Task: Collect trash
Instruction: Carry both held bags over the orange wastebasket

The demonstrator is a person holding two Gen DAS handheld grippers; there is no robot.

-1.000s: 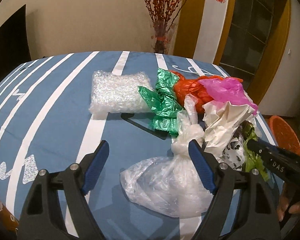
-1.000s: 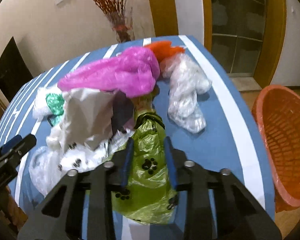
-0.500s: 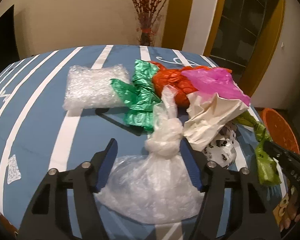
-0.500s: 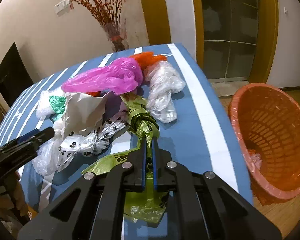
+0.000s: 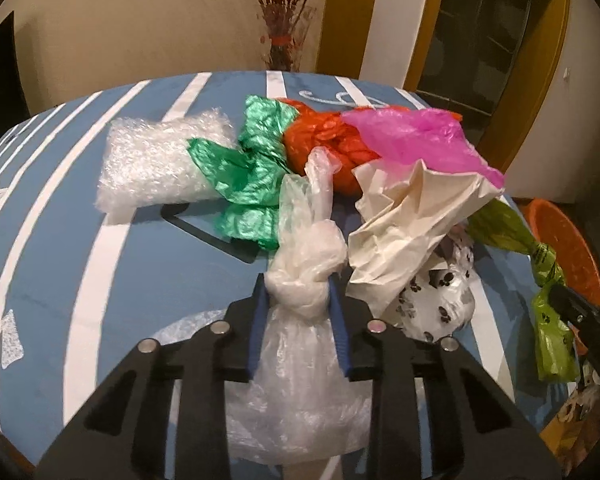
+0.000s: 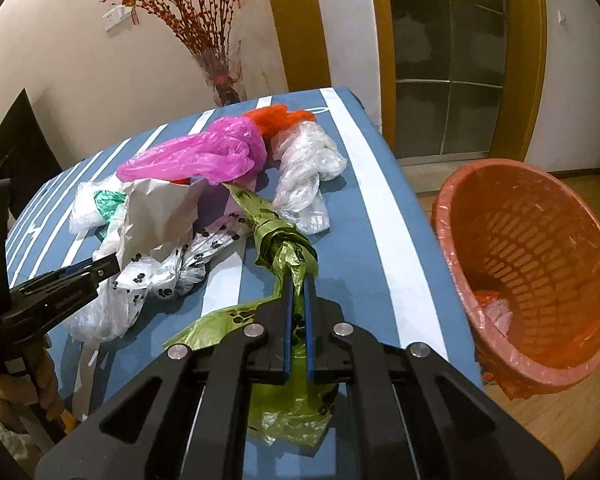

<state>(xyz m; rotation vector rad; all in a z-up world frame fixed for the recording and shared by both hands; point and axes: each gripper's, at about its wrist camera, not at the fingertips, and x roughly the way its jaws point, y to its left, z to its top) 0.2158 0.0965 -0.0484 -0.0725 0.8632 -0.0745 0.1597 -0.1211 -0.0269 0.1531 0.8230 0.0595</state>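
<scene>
My left gripper (image 5: 298, 284) is shut on the knot of a clear plastic bag (image 5: 300, 380) at the table's near edge. My right gripper (image 6: 298, 280) is shut on a green paw-print bag (image 6: 280, 240) and holds it above the table; this bag also shows at the right of the left wrist view (image 5: 548, 320). An orange basket (image 6: 540, 264) stands on the floor right of the table, with some trash at its bottom. The left gripper also shows at the left of the right wrist view (image 6: 104, 268).
On the blue striped table (image 5: 60, 260) lie bubble wrap (image 5: 156, 168), a green foil bag (image 5: 252, 176), an orange bag (image 5: 328, 144), a pink bag (image 5: 420, 140), crumpled white paper (image 5: 412, 216), a paw-print white bag (image 6: 168, 268) and a clear bag (image 6: 308, 168). A vase of red twigs (image 6: 224, 80) stands behind.
My left gripper has moved forward and closed on the clear bag's knot. My right gripper has closed on the green bag and drawn it back and up, toward the basket side.
</scene>
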